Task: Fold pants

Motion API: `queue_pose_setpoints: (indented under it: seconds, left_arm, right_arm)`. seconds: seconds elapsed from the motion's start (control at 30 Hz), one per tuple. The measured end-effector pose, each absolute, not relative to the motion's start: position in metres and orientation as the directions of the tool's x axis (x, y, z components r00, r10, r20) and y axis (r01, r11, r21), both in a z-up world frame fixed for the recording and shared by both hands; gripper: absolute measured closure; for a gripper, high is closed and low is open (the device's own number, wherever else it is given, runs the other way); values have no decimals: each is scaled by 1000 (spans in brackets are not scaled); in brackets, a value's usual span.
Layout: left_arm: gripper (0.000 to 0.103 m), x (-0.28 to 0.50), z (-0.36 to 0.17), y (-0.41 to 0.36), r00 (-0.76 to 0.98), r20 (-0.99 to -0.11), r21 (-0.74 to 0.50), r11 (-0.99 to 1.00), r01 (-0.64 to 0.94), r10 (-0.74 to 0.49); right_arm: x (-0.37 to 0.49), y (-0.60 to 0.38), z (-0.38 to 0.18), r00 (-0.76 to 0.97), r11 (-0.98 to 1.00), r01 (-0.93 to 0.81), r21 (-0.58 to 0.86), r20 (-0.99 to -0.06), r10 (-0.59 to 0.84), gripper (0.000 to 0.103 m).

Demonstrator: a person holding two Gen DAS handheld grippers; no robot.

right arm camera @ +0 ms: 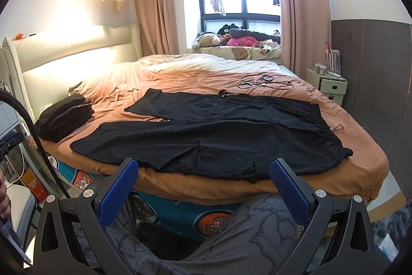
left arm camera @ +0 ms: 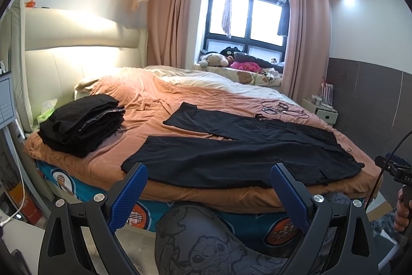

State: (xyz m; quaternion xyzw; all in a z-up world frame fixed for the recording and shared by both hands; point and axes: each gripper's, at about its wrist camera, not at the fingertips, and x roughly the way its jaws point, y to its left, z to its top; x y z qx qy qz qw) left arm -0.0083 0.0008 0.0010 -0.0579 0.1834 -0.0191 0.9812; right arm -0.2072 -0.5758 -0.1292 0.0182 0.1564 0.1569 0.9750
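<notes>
The left claw, black with blue ribbed pads, hangs wide open and empty just short of the bed's near edge; the right claw is equally spread and holds nothing. Beyond them, black fabric pants lie flat, legs apart, on the orange-brown bedspread. Further left sits a stack of folded black garments. Tangled black cables rest behind the pants.

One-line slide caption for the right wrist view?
Open right gripper hovers before black pants spread flat on the orange-blanketed bed, a stack of folded dark clothes to the left.
</notes>
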Motion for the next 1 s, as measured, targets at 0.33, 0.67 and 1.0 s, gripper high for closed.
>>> queue_pose_setpoints:
  seconds: [0.33,0.67,1.0]
  left_arm:
    - [6,-5,0,-1,931,-359,-126,992,26,-70]
    - [5,8,4,1,935,-348,-112,993,34,-71]
    - [5,46,8,17,938,-345,-115,993,-15,-26]
  right_arm:
    - [-208,-578,-129,905,952,-294,85,-295,305,0]
    - [-200,-583,-127,914,960,-268,86,-292,281,0]
    - [-174,-582,-132,926,980,-191,59,-320,199,0]
